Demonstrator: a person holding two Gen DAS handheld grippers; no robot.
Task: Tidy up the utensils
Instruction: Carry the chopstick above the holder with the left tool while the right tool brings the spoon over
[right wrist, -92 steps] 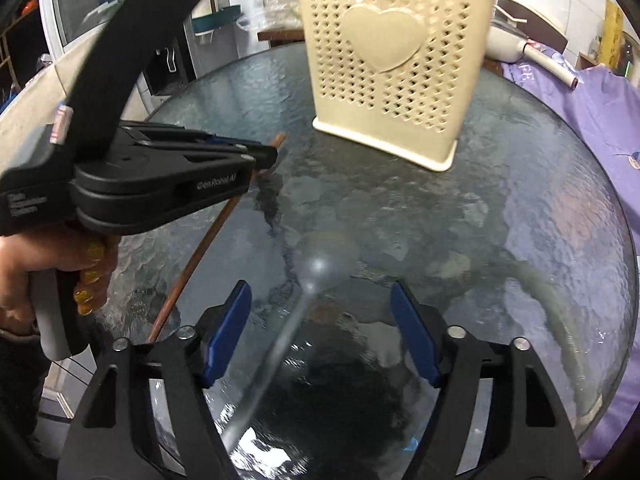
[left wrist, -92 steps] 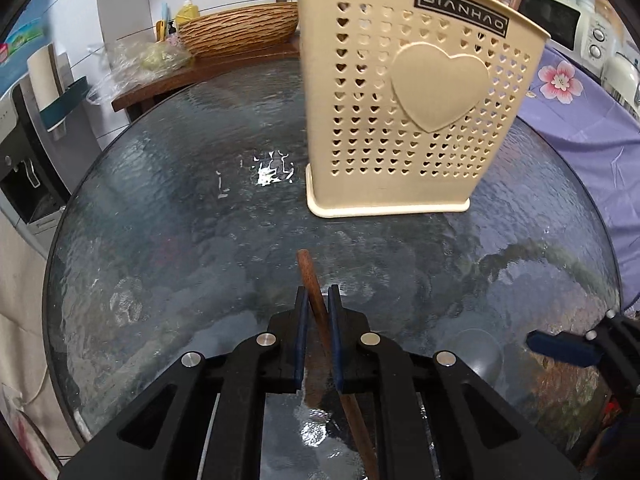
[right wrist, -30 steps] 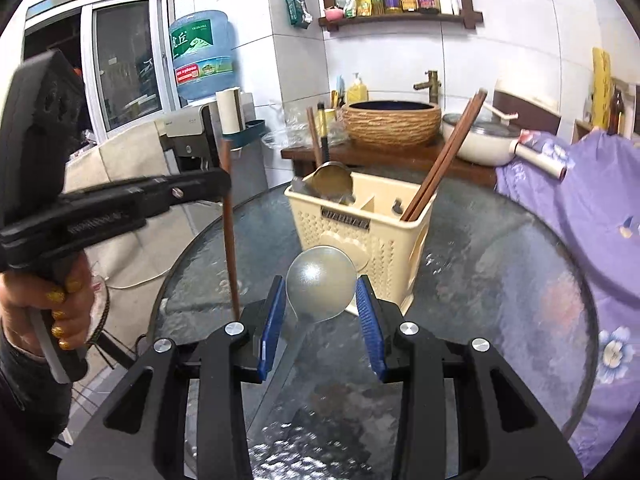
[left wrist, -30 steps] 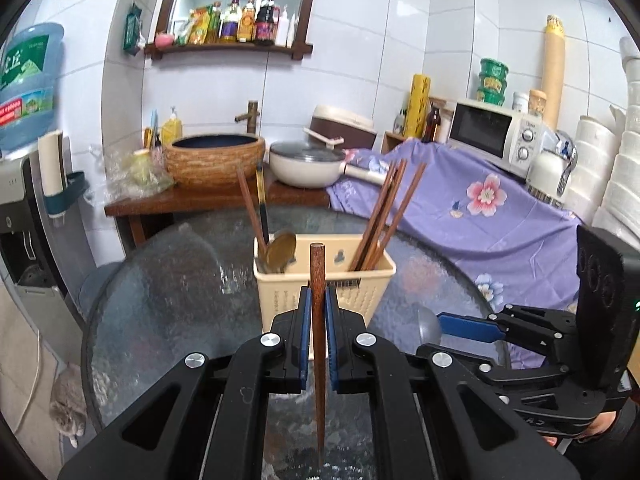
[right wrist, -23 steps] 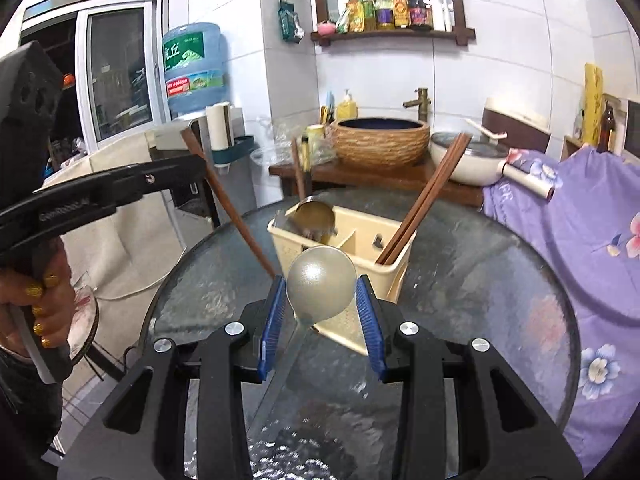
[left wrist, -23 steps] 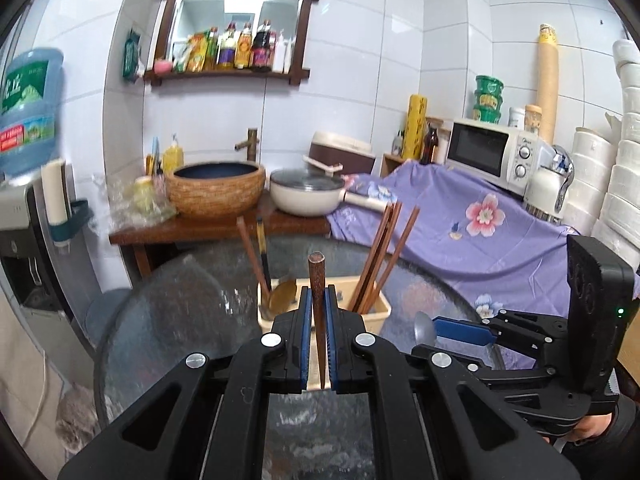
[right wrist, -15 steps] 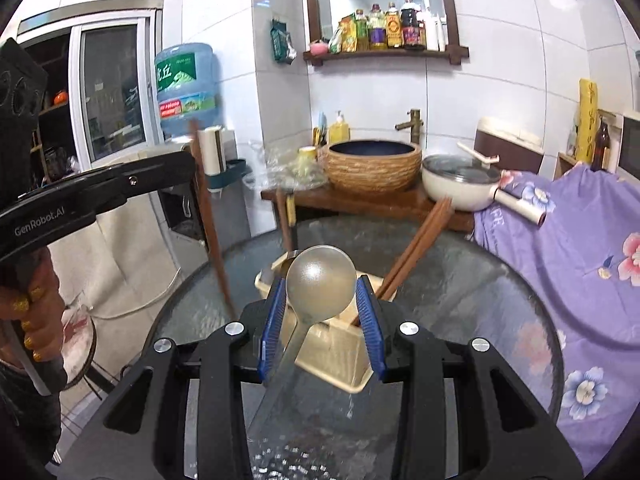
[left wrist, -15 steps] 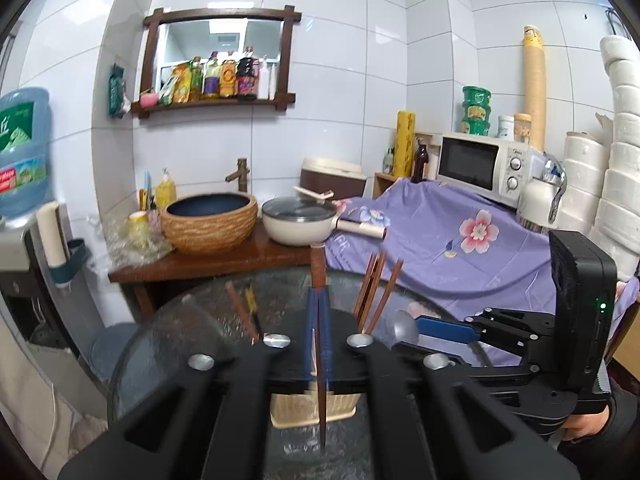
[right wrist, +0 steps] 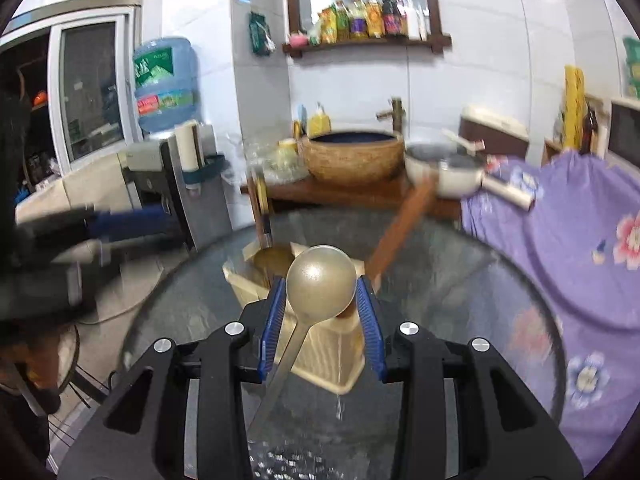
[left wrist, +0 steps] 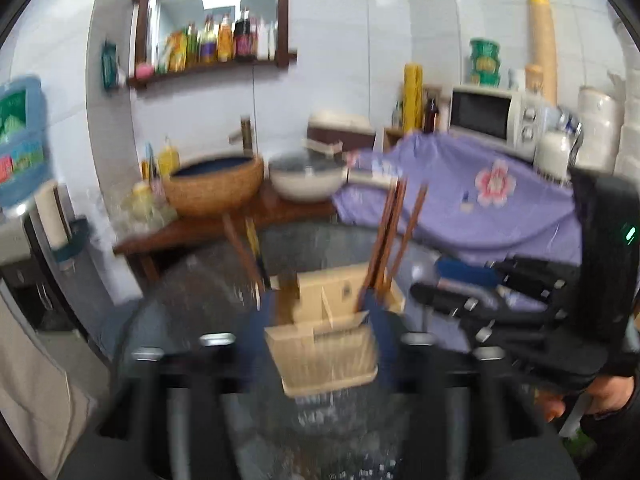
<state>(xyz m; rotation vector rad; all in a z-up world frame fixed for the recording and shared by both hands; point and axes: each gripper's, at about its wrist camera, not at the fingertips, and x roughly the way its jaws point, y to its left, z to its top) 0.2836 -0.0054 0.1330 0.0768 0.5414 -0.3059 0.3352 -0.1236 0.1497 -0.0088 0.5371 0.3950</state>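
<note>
**Caddy mid-table, ladle gripped**

The caddy (left wrist: 320,344) stands on the glass table (left wrist: 192,300). The left gripper (left wrist: 320,332) is opening, nothing between its blurred jaws. At 3 o'clock, the right gripper (right wrist: 320,312) clamps a ladle (right wrist: 320,284).
</note>
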